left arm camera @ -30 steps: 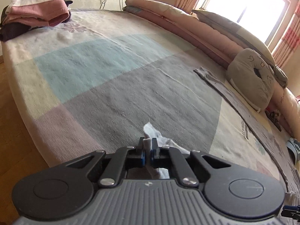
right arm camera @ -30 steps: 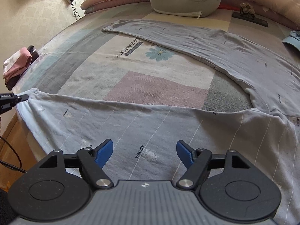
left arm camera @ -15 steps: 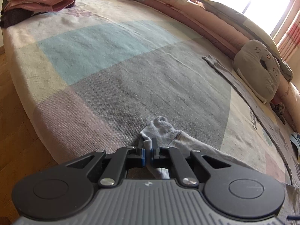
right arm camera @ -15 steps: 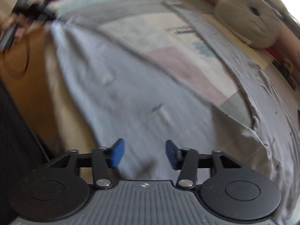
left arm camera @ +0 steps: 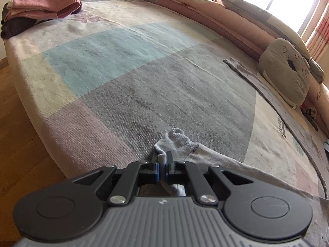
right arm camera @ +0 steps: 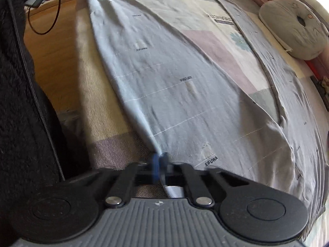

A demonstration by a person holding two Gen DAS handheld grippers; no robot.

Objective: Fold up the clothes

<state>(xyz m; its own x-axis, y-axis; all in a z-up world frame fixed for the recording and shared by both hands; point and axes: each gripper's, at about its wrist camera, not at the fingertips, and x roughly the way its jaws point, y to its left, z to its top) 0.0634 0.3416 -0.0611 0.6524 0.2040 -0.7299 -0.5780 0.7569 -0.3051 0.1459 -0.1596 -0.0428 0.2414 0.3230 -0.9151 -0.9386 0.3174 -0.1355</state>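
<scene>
We have both tools clamped on the grey trousers [right arm camera: 174, 78], which lie spread on the bed [left arm camera: 127, 94] with the near leg running along the bed's floor-side edge and the other leg stretching off toward the round cushion [right arm camera: 294, 26]. The left gripper [left arm camera: 161, 165] has its blue pads closed on a bunched bit of the cuff, a small tuft standing up past the tips. The right gripper [right arm camera: 160, 165] is pinched shut on the fabric edge at the waist end of the same leg; that view is blurred at the pads, so we cannot tell how deep the bite is. Between the two grips the edge looks taut. Risks, as we judge them: the left hold is on a crumpled tuft rather than a flat hem, so any pull along the bed edge could strip it out of the pads; a shallow right bite could slip likewise. The leg lies just beside the bed's edge, so slack released there may slide toward the floor [left arm camera: 18, 107]. Uneven lifting of the two ends would skew the fold line, and dragging the far leg could ruck it against the cushion. The folded pile [left arm camera: 41, 10] at the bed's far corner is well apart.
</scene>
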